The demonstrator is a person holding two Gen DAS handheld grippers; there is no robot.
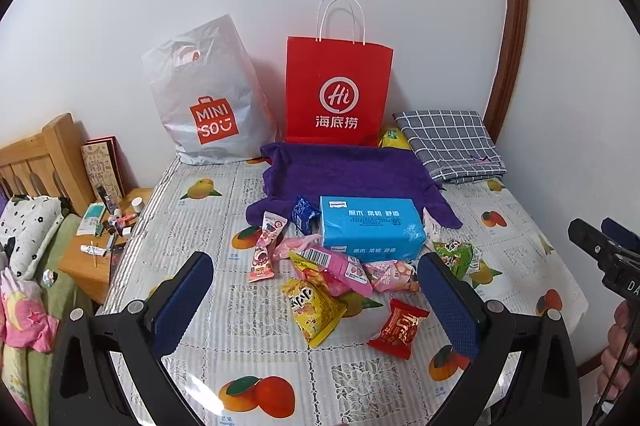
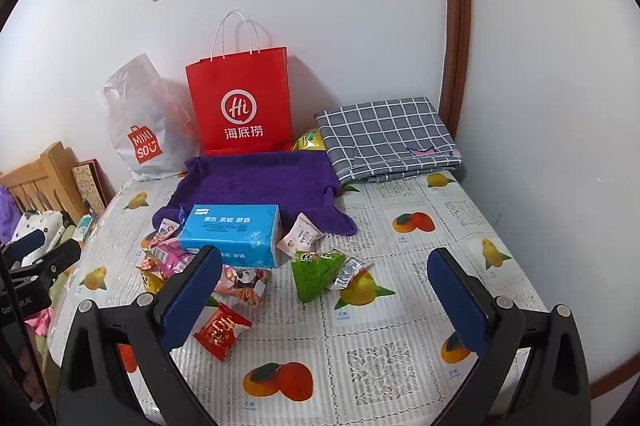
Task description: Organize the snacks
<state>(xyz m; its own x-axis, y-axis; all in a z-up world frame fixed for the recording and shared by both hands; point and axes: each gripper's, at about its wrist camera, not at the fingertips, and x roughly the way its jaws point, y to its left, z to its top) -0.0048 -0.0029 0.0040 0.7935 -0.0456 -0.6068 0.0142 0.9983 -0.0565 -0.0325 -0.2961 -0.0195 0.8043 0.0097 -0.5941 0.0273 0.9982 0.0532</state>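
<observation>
Several small snack packets lie loose on the table around a blue tissue pack: a yellow packet, a red packet, pink packets, a tall pink stick packet and a green packet. A purple cloth lies behind them. My left gripper hangs open above the yellow and red packets, holding nothing. My right gripper is open over the table near the green packet, empty.
A red paper bag and a white Miniso plastic bag stand against the back wall. A folded checked cloth lies at the back right. A wooden nightstand with small items and a bed are on the left.
</observation>
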